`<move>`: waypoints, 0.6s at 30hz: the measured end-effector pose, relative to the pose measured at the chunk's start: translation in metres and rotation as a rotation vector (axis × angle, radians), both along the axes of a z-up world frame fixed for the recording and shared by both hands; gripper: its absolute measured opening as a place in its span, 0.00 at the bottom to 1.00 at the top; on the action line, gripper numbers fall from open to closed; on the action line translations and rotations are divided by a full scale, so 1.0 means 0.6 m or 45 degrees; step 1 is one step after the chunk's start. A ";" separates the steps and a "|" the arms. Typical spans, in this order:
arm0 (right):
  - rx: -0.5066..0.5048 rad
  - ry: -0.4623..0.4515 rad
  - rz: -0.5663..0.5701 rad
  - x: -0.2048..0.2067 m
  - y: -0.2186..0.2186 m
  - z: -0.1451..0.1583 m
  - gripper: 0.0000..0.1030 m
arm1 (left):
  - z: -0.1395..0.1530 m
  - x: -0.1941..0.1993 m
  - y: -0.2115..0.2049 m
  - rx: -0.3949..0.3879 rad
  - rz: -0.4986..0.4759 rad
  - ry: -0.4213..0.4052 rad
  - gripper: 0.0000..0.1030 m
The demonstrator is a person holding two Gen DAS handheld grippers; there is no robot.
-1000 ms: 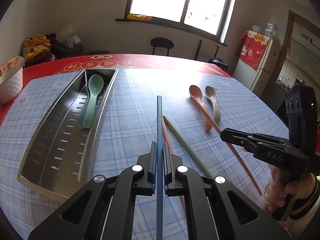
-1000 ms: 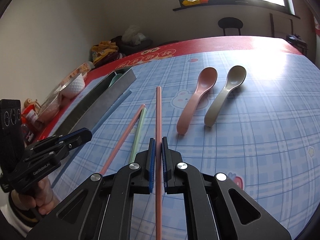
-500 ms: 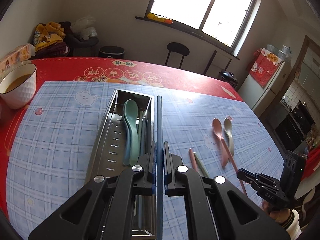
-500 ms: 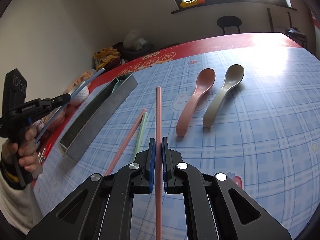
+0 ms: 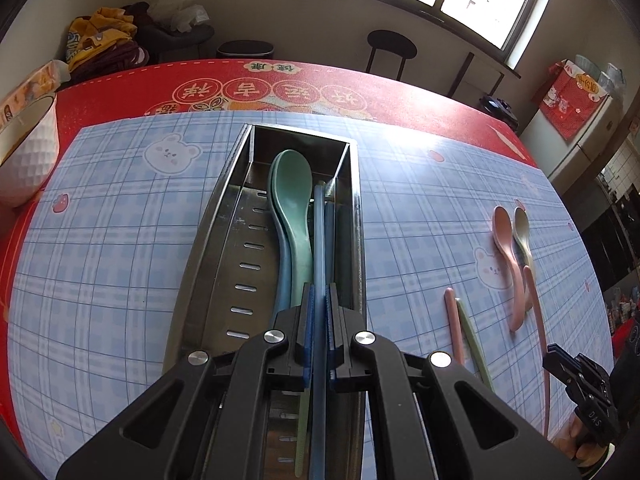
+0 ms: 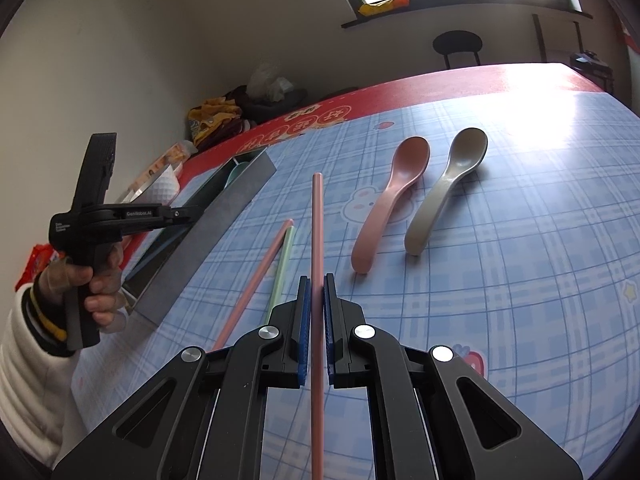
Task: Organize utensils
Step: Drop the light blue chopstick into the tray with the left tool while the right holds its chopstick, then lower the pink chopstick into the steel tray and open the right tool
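While the left gripper (image 5: 318, 332) hangs over the steel utensil tray (image 5: 224, 216), its jaws are clamped on a blue chopstick (image 5: 319, 248) that runs straight ahead between the pads and points down the tray's length. Just left of that stick, inside the tray, lies a green spoon (image 5: 292, 200) with its bowl at the far end; another blue stick and a pale green one seem to lie beneath and beside the held one, though the overlap makes the count uncertain.

The right gripper (image 6: 316, 328) is likewise closed on a pink chopstick (image 6: 317, 240), which juts forward over the blue checked mat (image 6: 520, 240). To its left on the mat rest a second pink chopstick (image 6: 256, 276) and a light green chopstick (image 6: 280, 268), side by side and nearly touching. Ahead and to the right lie a pink spoon (image 6: 390, 200) and a grey-beige spoon (image 6: 444, 192), close together, handles toward the gripper.

These sticks look light, stiff and smooth, so a narrow pinch could let one pivot or slip. Both are gripped well along the shaft, which should keep them in line with the jaws. The spoons appear to be rigid plastic or similar; the handle near its middle looks the best place to take hold, since the rounded bowl would squirm out.
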State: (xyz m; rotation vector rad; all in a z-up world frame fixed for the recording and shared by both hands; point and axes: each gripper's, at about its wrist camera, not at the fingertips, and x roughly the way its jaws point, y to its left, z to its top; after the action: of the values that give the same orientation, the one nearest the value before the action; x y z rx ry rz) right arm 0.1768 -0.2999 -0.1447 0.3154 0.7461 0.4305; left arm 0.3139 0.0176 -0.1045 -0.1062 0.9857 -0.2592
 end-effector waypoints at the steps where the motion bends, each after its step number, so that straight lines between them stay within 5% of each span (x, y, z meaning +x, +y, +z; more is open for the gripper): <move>1: 0.001 -0.001 0.000 0.000 -0.001 0.000 0.06 | 0.002 0.002 0.001 -0.009 -0.008 -0.001 0.06; 8: 0.012 0.006 -0.002 0.002 0.000 -0.001 0.06 | 0.036 -0.031 -0.003 0.017 -0.083 -0.121 0.10; 13: 0.013 0.012 -0.009 0.005 -0.002 -0.002 0.06 | 0.042 -0.091 0.011 0.084 -0.085 -0.269 0.32; 18: 0.015 0.019 -0.009 0.007 -0.002 -0.004 0.06 | 0.033 -0.159 0.044 0.024 -0.069 -0.401 0.50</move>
State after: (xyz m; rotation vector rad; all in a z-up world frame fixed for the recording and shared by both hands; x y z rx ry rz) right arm 0.1810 -0.3009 -0.1473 0.3323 0.7569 0.4263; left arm 0.2187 0.0442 -0.0849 -0.0202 0.6783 -0.3057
